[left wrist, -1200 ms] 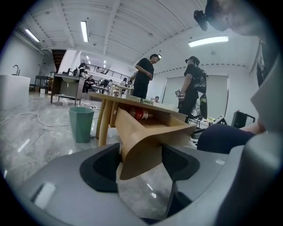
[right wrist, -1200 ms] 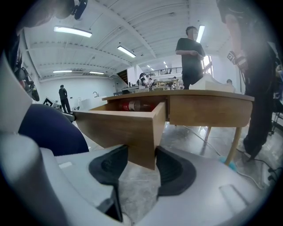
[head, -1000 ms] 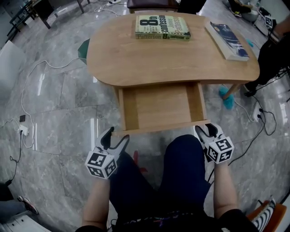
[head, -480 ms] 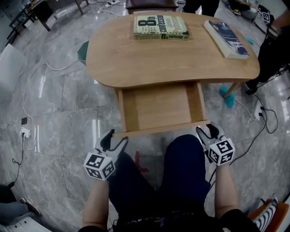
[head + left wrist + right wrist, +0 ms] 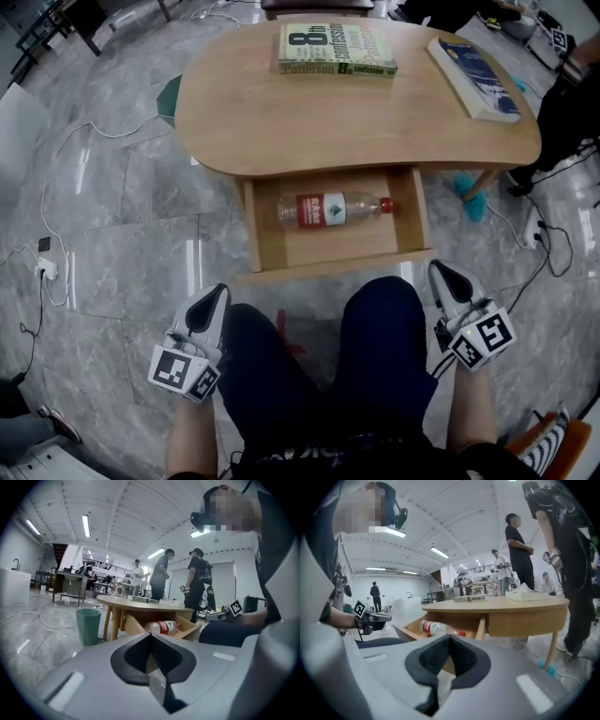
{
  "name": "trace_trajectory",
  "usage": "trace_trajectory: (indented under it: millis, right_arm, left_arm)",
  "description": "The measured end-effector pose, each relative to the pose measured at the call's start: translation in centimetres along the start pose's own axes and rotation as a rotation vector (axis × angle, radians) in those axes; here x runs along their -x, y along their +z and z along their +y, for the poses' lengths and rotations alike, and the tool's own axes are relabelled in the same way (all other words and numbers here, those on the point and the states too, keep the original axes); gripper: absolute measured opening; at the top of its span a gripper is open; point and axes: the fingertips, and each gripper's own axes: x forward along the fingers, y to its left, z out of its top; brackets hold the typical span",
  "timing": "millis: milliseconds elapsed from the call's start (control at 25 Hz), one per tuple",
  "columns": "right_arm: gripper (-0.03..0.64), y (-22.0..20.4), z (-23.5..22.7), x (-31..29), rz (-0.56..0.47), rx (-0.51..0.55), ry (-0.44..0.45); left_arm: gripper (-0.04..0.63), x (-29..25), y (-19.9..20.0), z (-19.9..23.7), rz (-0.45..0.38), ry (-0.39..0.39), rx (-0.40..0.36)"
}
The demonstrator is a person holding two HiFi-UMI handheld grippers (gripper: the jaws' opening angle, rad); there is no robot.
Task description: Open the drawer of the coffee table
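Note:
The wooden coffee table (image 5: 356, 122) has its drawer (image 5: 330, 266) pulled out toward me. A clear plastic bottle (image 5: 330, 209) with a red label lies on its side in the drawer. My left gripper (image 5: 208, 298) hovers short of the drawer's front left corner, its jaws closing together on nothing. My right gripper (image 5: 448, 277) is off the front right corner, jaws likewise closing and empty. In the left gripper view the gripper (image 5: 151, 637) faces the bottle (image 5: 161, 627). The right gripper (image 5: 450, 639) also looks at the bottle (image 5: 436, 628).
Two books (image 5: 336, 52) (image 5: 473, 80) lie on the tabletop. A green bin (image 5: 171, 101) stands at the table's left. My legs (image 5: 375, 347) fill the gap between the grippers. Cables (image 5: 56, 216) cross the marble floor. People (image 5: 159, 581) stand beyond the table.
Both grippers went from open to shut and drew back from the drawer front, rising. A bottle now lies in the drawer, which was empty in the earlier frames.

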Motion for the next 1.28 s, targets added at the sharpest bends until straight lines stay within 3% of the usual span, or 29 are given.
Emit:
trace_trajectory:
  millis: [360, 640, 840, 960, 1280]
  right_arm:
    - [0.002, 3.5, 5.4, -5.9, 0.025, 0.197, 0.209]
    - [0.002, 7.2, 7.1, -6.8, 0.123, 0.127, 0.334]
    - [0.002, 14.3, 9.0, -2.9, 0.211, 0.028, 0.4]
    - [0.002, 19.5, 9.8, -0.2, 0.236, -0.006, 0.403]
    - [0.002, 34.0, 15.0, 8.9, 0.29, -0.048, 0.436]
  left_arm:
    - [0.006, -4.8, 3.9, -6.3, -0.07, -0.133, -0.059]
    - [0.006, -5.3, 7.6, -9.6, 0.038, -0.162, -0.014]
    - [0.006, -1.9, 14.6, -13.0, 0.136, -0.164, 0.08]
    - [0.006, -0.3, 19.7, -15.7, 0.179, -0.173, 0.093]
    - [0.006, 5.9, 36.1, -24.1, 0.168, -0.252, 0.159]
